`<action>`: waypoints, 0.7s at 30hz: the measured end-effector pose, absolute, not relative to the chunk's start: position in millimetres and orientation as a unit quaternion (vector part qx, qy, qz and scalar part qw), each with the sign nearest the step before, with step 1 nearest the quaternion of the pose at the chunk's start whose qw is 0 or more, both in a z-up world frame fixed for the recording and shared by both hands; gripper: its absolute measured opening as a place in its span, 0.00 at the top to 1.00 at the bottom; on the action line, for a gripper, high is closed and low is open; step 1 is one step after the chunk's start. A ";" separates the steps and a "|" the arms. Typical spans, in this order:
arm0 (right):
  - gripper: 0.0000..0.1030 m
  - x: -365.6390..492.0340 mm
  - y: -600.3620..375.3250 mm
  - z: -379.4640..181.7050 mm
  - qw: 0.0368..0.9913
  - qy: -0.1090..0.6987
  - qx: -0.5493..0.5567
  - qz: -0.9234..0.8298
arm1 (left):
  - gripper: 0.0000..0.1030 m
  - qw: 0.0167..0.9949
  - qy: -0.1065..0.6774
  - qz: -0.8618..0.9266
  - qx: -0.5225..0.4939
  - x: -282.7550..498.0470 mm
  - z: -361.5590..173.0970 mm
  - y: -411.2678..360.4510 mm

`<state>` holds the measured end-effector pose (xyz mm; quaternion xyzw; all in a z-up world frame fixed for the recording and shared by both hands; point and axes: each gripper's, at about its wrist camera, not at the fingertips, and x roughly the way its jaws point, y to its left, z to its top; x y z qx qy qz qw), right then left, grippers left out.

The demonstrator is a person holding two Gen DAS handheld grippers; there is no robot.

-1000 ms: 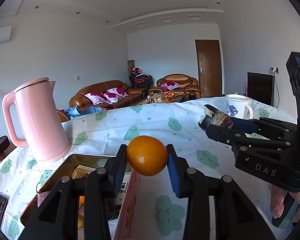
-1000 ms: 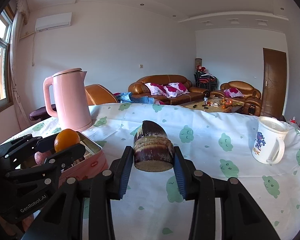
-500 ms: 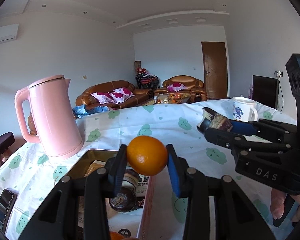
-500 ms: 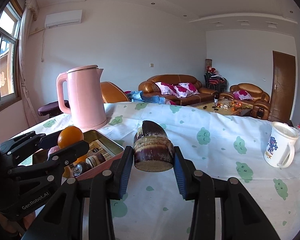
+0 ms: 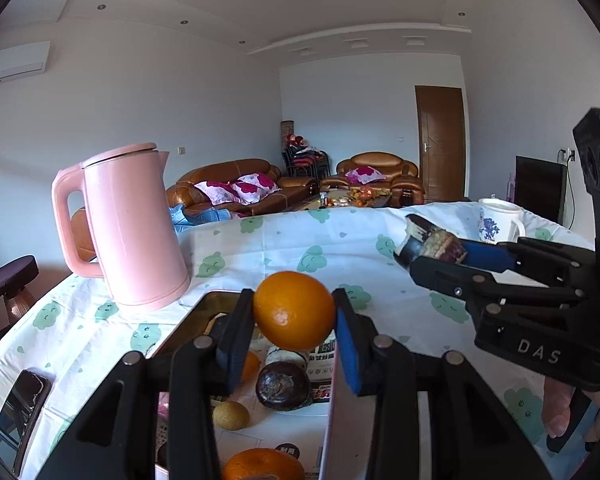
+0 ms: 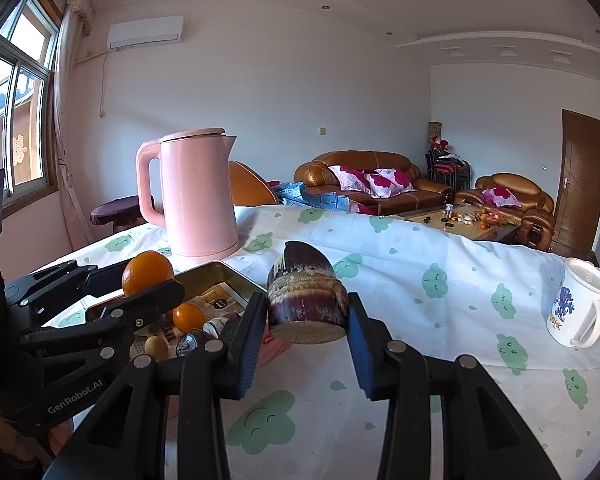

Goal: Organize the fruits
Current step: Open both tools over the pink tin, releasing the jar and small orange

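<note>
My left gripper (image 5: 294,322) is shut on an orange (image 5: 294,311) and holds it above an open pink tin (image 5: 204,312). Inside the tin lie other oranges (image 5: 262,465), dark purple sugarcane stubs (image 5: 282,386) and a small brown fruit (image 5: 231,415). My right gripper (image 6: 307,326) is shut on a short dark purple sugarcane piece (image 6: 305,300), held over the tablecloth just right of the tin (image 6: 216,276). In the right wrist view the left gripper (image 6: 148,284) with its orange (image 6: 147,273) hangs over the tin at the left. The right gripper (image 5: 428,250) with the sugarcane piece (image 5: 434,243) shows at the right of the left wrist view.
A tall pink kettle (image 5: 130,226) stands behind the tin at the left. A white mug (image 6: 578,308) with a blue pattern sits at the table's right. A dark phone (image 5: 18,412) lies near the left edge. Sofas and a door are beyond the table.
Both grippers have drifted left over the table with their loads. The tin's inside, with its fruits, has come into view below the orange. Neither grip has changed.
</note>
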<state>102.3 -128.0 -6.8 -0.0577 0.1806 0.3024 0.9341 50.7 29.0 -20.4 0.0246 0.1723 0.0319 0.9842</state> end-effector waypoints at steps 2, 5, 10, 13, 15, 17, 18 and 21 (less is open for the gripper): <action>0.60 100.6 -123.6 -5.9 0.933 0.179 -0.061 0.306 | 0.61 0.984 0.172 0.036 0.022 49.0 -20.0 33.2; 0.60 99.1 -117.3 -4.4 0.931 0.178 -0.063 0.312 | 0.61 0.984 0.170 0.041 0.018 45.9 -18.9 39.6; 0.60 96.5 -106.4 -1.6 0.929 0.174 -0.067 0.320 | 0.61 0.984 0.169 0.049 0.014 41.4 -17.7 48.3; 0.60 94.3 -100.1 -0.8 0.927 0.173 -0.071 0.326 | 0.61 0.984 0.170 0.056 0.012 38.9 -17.6 54.8; 0.60 93.1 -95.8 -0.9 0.925 0.173 -0.074 0.331 | 0.61 0.983 0.170 0.061 0.012 37.6 -18.2 58.8; 0.60 91.5 -90.6 -1.2 0.923 0.173 -0.078 0.335 | 0.61 0.983 0.172 0.065 0.010 35.7 -19.4 62.6; 0.60 91.1 -87.8 -1.5 0.922 0.174 -0.079 0.337 | 0.61 0.983 0.172 0.067 0.008 34.9 -19.8 64.8; 0.60 90.2 -80.8 -2.2 0.919 0.174 -0.083 0.343 | 0.61 0.982 0.173 0.074 0.005 33.4 -20.4 70.0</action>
